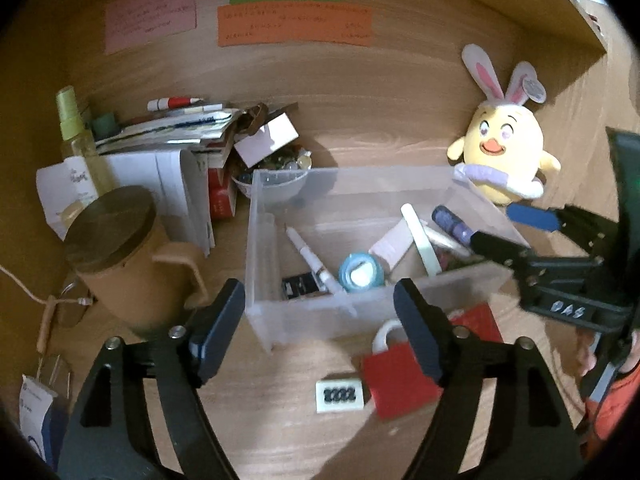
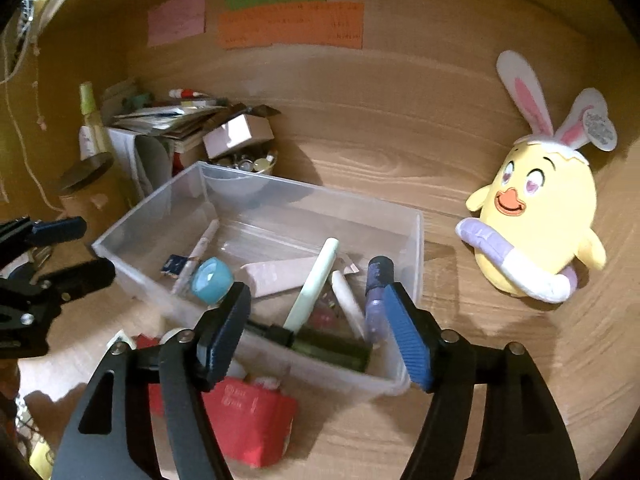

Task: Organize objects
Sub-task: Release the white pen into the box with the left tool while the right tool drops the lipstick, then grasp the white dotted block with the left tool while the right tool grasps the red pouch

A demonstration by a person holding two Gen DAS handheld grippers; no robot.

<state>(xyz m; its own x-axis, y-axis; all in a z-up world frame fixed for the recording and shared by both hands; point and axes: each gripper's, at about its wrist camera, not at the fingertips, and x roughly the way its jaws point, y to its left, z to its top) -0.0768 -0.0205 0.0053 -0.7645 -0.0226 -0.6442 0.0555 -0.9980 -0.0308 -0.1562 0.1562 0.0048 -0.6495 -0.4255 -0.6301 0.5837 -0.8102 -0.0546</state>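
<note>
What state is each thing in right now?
left tongs: open, empty
right tongs: open, empty
clear bin: lidless, holding small items
brown mug: lid on
spray bottle: upright, capped
plush chick: upright against wall

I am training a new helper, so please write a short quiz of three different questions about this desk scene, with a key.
1. True or false: the left claw is shut on the red pouch.
2. Which thing lies inside the clear plastic bin?
A. the yellow chick plush
B. the blue tape roll
C. the mug with the wooden lid
3. Fill in: the white tag with dark print lies on the desk just to the ____ of the red pouch, in the left wrist view.

Key: 1 false, both claws are open and empty, the right claw too. 2 B. 3 left.
</note>
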